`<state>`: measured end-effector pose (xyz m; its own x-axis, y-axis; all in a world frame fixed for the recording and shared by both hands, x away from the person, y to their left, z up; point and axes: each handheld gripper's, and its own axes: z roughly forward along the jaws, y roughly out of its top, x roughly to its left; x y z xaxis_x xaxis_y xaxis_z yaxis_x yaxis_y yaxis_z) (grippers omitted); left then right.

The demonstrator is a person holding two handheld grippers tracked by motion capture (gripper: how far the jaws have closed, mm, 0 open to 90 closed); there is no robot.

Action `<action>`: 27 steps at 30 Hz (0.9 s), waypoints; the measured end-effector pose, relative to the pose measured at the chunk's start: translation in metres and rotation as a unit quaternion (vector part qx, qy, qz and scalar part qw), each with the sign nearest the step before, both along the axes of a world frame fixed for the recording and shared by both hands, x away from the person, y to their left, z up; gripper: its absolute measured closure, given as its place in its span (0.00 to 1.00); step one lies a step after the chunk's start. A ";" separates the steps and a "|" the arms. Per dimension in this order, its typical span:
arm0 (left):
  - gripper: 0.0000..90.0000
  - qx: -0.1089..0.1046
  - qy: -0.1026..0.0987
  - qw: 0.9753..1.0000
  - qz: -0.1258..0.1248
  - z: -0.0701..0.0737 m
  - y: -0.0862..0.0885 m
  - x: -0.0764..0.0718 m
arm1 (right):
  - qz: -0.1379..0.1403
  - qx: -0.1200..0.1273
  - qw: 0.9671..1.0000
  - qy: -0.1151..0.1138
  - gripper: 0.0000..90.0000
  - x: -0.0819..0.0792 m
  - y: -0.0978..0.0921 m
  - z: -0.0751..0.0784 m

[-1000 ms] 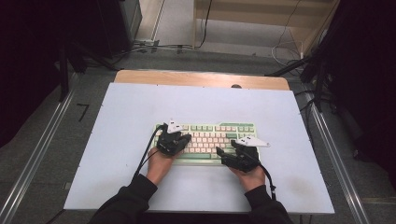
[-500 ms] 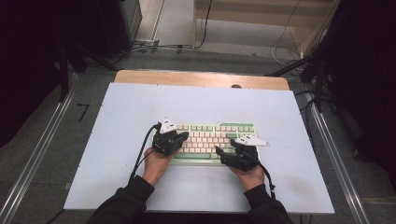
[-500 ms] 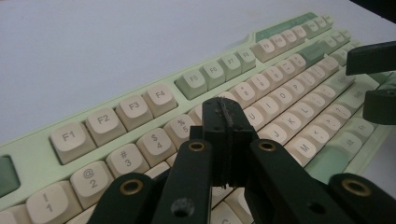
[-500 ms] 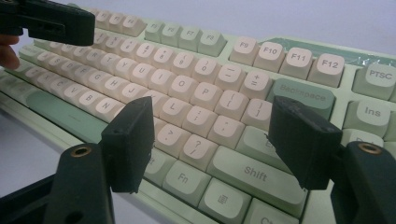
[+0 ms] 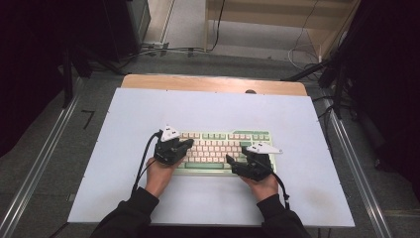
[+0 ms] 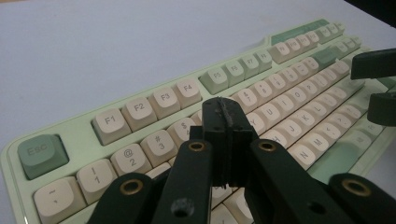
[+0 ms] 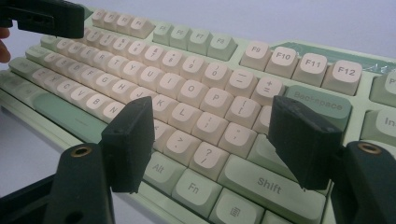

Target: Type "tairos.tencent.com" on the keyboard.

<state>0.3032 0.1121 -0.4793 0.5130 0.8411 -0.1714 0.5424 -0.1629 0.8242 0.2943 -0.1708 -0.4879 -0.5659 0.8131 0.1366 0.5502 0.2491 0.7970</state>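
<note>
Lying flat on the white bench (image 5: 124,129) was a green keyboard (image 5: 225,135); the left tongs (image 6: 224,116) were pressed together over its number keys; the right tongs (image 7: 210,135) gaped wide, holding nothing, above its right side.

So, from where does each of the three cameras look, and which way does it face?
High view: above the person's side, facing forward and down on the table; forearms, hands, both grippers show.
Left gripper view: on the left gripper, jaws together, facing along the keyboard from its Esc end.
Right gripper view: on the right gripper, jaws apart over the Shift end.
All three share the keyboard.
</note>
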 end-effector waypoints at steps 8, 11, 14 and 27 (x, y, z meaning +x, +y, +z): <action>1.00 0.004 0.003 1.000 0.005 -0.002 0.002 0.000 | 0.001 0.000 1.000 0.001 0.33 0.000 0.000 0.000; 1.00 0.008 0.005 1.000 0.005 -0.003 0.002 0.001 | 0.000 0.001 1.000 0.001 0.33 0.000 0.000 0.000; 1.00 0.011 0.007 1.000 0.009 -0.005 0.003 0.002 | 0.000 0.001 1.000 0.000 0.33 0.000 0.000 0.000; 1.00 0.025 0.024 0.999 0.014 -0.012 0.002 0.006 | -0.001 0.001 1.000 0.001 0.33 0.000 0.000 0.000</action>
